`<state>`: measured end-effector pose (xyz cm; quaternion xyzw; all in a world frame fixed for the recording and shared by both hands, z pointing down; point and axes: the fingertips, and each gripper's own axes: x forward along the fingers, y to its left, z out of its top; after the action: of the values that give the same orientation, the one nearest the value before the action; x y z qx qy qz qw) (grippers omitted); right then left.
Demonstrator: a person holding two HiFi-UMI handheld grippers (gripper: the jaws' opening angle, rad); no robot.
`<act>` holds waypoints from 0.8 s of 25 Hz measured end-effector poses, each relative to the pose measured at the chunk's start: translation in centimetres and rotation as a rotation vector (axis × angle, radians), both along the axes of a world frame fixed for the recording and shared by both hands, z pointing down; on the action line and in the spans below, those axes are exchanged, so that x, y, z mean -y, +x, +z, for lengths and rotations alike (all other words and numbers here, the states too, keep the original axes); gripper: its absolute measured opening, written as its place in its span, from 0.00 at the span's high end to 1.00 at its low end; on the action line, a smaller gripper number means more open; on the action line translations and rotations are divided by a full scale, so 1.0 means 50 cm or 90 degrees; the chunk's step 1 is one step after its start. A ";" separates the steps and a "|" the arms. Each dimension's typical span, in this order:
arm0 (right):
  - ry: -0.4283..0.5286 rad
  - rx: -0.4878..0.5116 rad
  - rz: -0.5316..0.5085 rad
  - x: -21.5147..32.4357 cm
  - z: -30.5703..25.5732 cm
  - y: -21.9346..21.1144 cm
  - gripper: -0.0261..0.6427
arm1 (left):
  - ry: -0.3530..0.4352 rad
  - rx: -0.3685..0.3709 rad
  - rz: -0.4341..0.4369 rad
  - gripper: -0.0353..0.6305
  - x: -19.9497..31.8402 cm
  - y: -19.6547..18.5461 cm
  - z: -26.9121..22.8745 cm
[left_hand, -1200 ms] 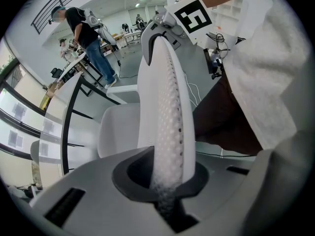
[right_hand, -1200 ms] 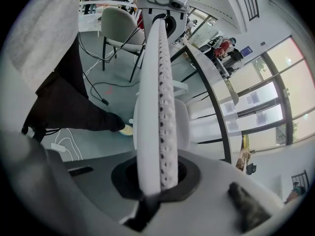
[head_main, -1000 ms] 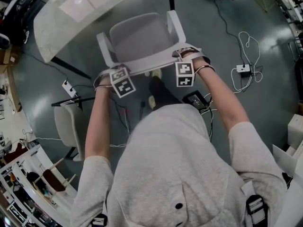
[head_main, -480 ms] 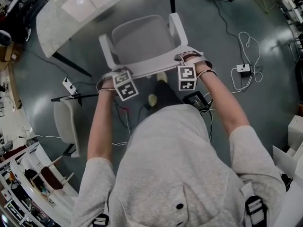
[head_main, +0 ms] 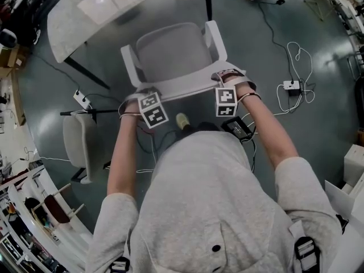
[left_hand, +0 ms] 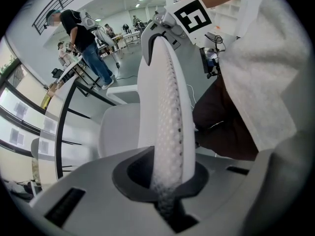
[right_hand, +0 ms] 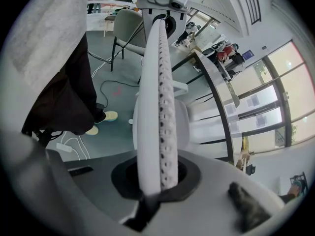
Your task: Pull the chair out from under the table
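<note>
Left gripper [head_main: 142, 95] and right gripper [head_main: 224, 77] clamped on chair [head_main: 170, 53] back; seat looks clear of table [head_main: 74, 21] (nearly done).

Left tongs [head_main: 138, 94] and right tongs [head_main: 226, 75] point steeply down, both clamped tight.

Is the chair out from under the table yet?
Nearly. Done: the chair's whole seat shows clear of the table edge. In hand: the left gripper and right gripper are clamped on the backrest. Left: perhaps a little more pull, then letting go.
</note>
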<state>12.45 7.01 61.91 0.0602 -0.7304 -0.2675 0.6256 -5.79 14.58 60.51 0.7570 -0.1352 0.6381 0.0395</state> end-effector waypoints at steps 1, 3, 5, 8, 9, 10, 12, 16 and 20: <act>0.001 -0.001 -0.002 -0.004 0.000 0.004 0.92 | 0.001 0.000 -0.002 0.87 -0.005 0.004 0.000; -0.003 -0.005 -0.005 -0.013 0.000 0.008 0.92 | 0.000 -0.001 -0.005 0.87 -0.016 0.008 0.001; -0.007 -0.006 -0.011 -0.028 -0.001 0.011 0.92 | -0.002 -0.001 -0.011 0.87 -0.034 0.012 0.000; -0.005 -0.006 -0.017 -0.045 -0.002 0.025 0.92 | 0.000 0.001 -0.018 0.87 -0.055 0.027 -0.001; -0.003 -0.006 -0.019 -0.051 -0.002 0.029 0.92 | 0.000 0.000 -0.020 0.87 -0.062 0.032 0.000; -0.002 -0.005 -0.022 -0.057 -0.001 0.033 0.92 | -0.001 0.000 -0.022 0.87 -0.070 0.037 0.000; -0.001 -0.004 -0.027 -0.071 -0.001 0.040 0.92 | 0.000 -0.001 -0.028 0.87 -0.087 0.047 0.001; -0.003 -0.004 -0.036 -0.109 -0.002 0.062 0.92 | -0.002 -0.002 -0.037 0.87 -0.131 0.071 0.001; -0.002 -0.002 -0.045 -0.144 -0.002 0.078 0.92 | -0.001 -0.001 -0.046 0.87 -0.171 0.090 0.002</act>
<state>16.36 14.23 61.83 0.0326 -0.7314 -0.2885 0.6170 -1.30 23.12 60.60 0.7523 -0.1615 0.6356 0.0632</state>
